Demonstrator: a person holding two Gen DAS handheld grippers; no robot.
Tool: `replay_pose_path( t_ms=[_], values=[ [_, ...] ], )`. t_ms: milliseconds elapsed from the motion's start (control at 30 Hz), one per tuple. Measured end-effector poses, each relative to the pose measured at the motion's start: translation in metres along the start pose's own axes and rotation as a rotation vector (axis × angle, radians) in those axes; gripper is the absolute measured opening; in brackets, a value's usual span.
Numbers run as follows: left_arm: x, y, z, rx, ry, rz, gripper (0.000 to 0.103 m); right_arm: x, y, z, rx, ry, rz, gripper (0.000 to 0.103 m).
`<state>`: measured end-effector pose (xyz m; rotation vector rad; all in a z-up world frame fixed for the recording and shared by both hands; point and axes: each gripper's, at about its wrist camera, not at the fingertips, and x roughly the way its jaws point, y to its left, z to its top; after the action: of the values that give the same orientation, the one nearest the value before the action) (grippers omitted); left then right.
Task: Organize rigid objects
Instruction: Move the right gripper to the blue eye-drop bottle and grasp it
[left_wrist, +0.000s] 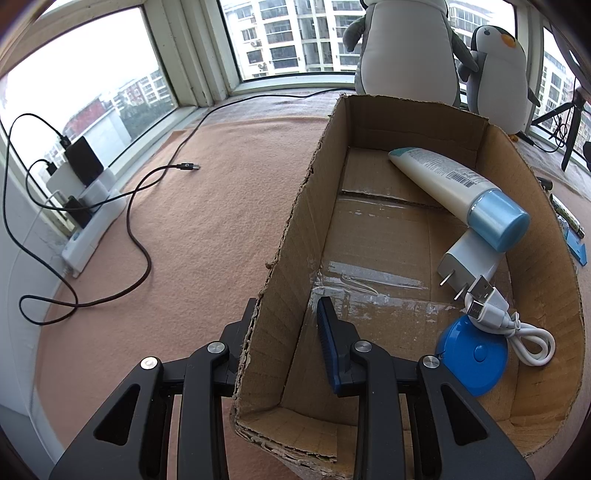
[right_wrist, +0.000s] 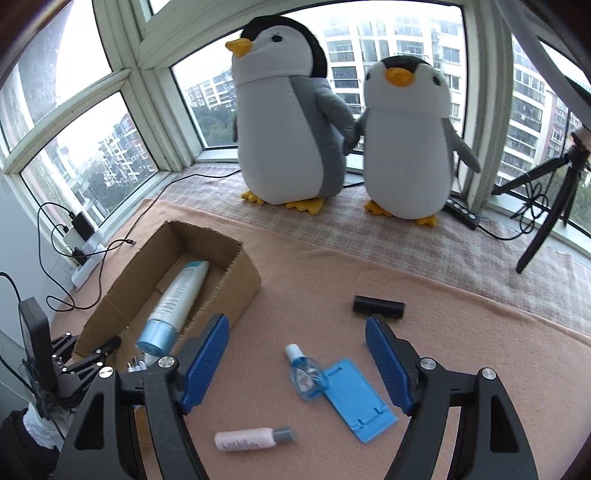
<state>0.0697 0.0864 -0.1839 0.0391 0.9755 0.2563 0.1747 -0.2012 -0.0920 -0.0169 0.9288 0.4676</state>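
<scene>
Rigid items partly sorted: open brown cardboard box (left_wrist: 388, 236) already holds white tube with pale-blue cap (left_wrist: 454, 192), white wall charger (left_wrist: 469, 262), coiled white USB cable (left_wrist: 513, 325) and round blue tape measure (left_wrist: 471, 354).

Left tool (left_wrist: 284, 336) straddles the box's near-left wall, one finger outside, one blue-padded finger inside; whether the pads actually press the cardboard cannot be told. Apparently steadying the box.

Right tool (right_wrist: 297, 358) spread wide, holding nothing, hovering over the peach cloth-covered tabletop (right_wrist: 443, 354).

Between and below its pads: small clear bottle with blue liquid (right_wrist: 303, 373), touching flat blue plastic phone stand (right_wrist: 356, 400). Nearer the camera: pink bottle with grey cap (right_wrist: 253, 439). Beyond: black cylinder (right_wrist: 378, 306).

Step in hand, judged: choosing next pick. Next move likely calls for lowering over the small clear bottle, closing, carrying left into the box.
</scene>
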Motion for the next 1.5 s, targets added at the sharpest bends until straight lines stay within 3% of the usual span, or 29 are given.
replay_pose_path(
  t_ms=[167, 233, 700, 1067, 1367, 1500],
  values=[
    [0.000, 0.000, 0.001, 0.004, -0.001, 0.005, 0.028, -0.005, -0.032, -0.011, 0.052, 0.018, -0.011, 0.071],
    [0.000, 0.000, 0.001, 0.005, -0.002, 0.007, 0.028, -0.004, -0.035, -0.016, 0.052, 0.024, -0.008, 0.065],
    [0.000, 0.000, 0.000, 0.008, -0.003, 0.007, 0.028, 0.045, 0.021, -0.042, -0.152, 0.127, 0.011, 0.050],
    [0.000, 0.000, 0.000, 0.007, -0.003, 0.007, 0.028, 0.062, 0.023, -0.042, -0.145, 0.179, 0.032, 0.042],
    [0.000, 0.000, 0.000, 0.006, -0.003, 0.007, 0.028, 0.072, 0.032, -0.044, -0.152, 0.201, 0.024, 0.041],
    [0.000, 0.000, 0.000, 0.006, -0.003, 0.006, 0.028, 0.080, 0.035, -0.044, -0.167, 0.227, 0.004, 0.031]
  ],
)
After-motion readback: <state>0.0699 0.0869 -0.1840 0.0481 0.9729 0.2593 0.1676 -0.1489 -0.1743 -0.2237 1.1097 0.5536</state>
